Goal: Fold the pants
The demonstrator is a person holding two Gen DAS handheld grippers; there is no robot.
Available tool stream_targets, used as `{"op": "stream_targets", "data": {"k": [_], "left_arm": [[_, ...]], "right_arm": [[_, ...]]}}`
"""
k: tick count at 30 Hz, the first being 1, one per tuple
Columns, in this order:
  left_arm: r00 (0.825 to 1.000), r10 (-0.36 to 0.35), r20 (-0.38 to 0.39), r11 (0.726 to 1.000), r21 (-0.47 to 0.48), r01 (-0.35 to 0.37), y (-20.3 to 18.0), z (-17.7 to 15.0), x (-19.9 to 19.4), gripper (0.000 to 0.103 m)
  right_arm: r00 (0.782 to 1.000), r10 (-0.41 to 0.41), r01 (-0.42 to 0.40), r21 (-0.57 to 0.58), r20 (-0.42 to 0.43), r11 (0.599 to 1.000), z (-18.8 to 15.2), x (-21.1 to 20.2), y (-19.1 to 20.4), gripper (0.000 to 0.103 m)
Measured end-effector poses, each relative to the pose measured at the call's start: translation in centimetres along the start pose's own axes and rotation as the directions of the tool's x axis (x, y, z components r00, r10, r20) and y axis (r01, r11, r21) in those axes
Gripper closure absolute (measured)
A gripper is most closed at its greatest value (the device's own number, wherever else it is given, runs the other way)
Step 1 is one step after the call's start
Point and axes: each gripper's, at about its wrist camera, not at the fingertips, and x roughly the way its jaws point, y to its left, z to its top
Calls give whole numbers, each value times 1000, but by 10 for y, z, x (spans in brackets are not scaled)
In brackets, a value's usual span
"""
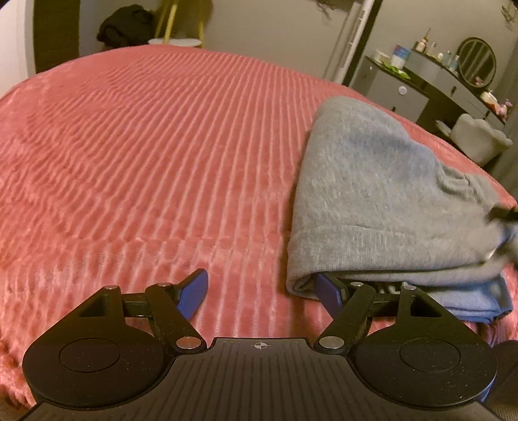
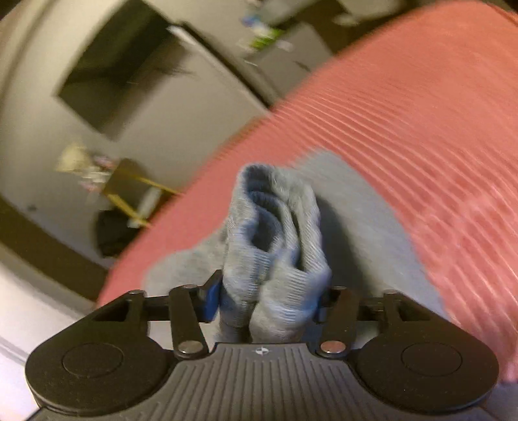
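A wide bed (image 1: pixel 145 145) fills most of the room, spread with a pink ribbed blanket whose ridges run away toward the far wall. Beyond its far edge on the right stands a grey dresser (image 1: pixel 404 87) with bottles and a round mirror (image 1: pixel 477 61) on top, and a pale tufted stool (image 1: pixel 482 136) sits just beside the bed there; at the far left a dark heap (image 1: pixel 126 27) lies near some yellow legs. The grey pants (image 1: pixel 382 200) lie on the right part of the bed, folded into a thick soft bundle with a rounded fold toward the far side and layered edges nearest the viewer. The left claw (image 1: pixel 262 291) stands wide open low over the blanket, its left blue finger clear of everything and its right blue finger tucked just under the near edge of the bundle, gripping nothing. The right wrist view, badly blurred, gives what the left cannot: the right claw (image 2: pixel 265 299) has a bunched, ribbed end of the pants between its fingers, both pads against the cloth, the wad standing up in folds above them. The rest of the pants spreads on the blanket behind.
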Motion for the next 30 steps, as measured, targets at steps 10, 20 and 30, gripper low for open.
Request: {"op": "stream_targets", "data": {"k": [10,20,30], "left_arm": [[1000,-17,3,993,114,17,-17,-3,5,24],[999,35,-6,994,100,-35,-15,-3,8,24],[1000,25,-13,997,78,-24,-9,-4,6,24]], "right_arm": [[996,74,-70,85,-40,994,-15,29,-21,18],[1000,-3,4,-79,17,997,-34,23,-13,28],[999,47,-47,5,21,999,-29,27,-27,27]]}}
